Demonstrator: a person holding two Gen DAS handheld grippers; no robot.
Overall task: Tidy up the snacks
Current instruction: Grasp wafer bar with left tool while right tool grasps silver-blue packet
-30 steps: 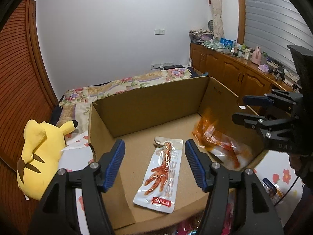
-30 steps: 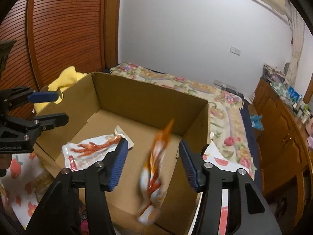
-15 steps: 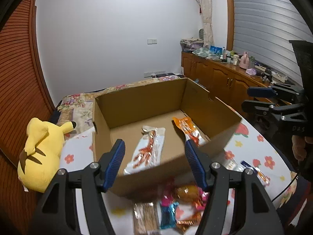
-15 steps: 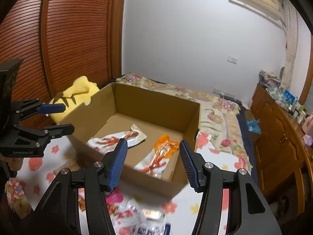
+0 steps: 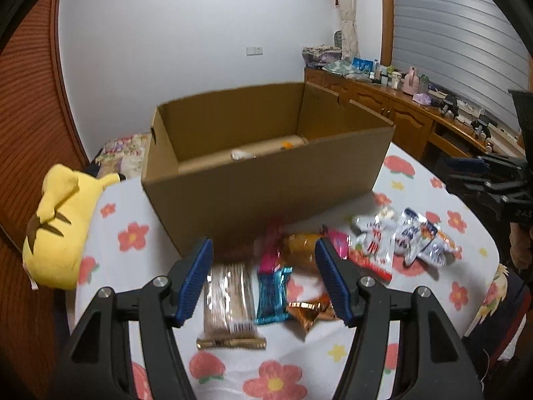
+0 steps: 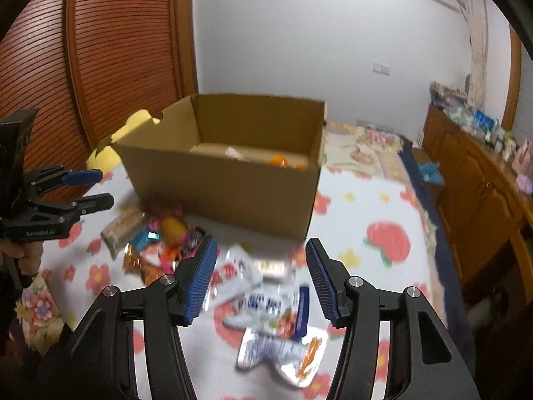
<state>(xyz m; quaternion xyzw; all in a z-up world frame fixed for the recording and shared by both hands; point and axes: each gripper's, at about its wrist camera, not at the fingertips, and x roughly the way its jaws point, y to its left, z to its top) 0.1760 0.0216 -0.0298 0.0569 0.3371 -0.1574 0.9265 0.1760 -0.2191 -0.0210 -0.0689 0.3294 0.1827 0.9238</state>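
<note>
Black gripper, ribbed blue pads

A plain brown cardboard box is sitting on a white tablecloth showing red and yellow flowers. A yellow plush is wearing brown stripes, and blue gripper pads are standing out.

One cardboard box, two claws, one yellow plush toy, two packets inside box.
</note>
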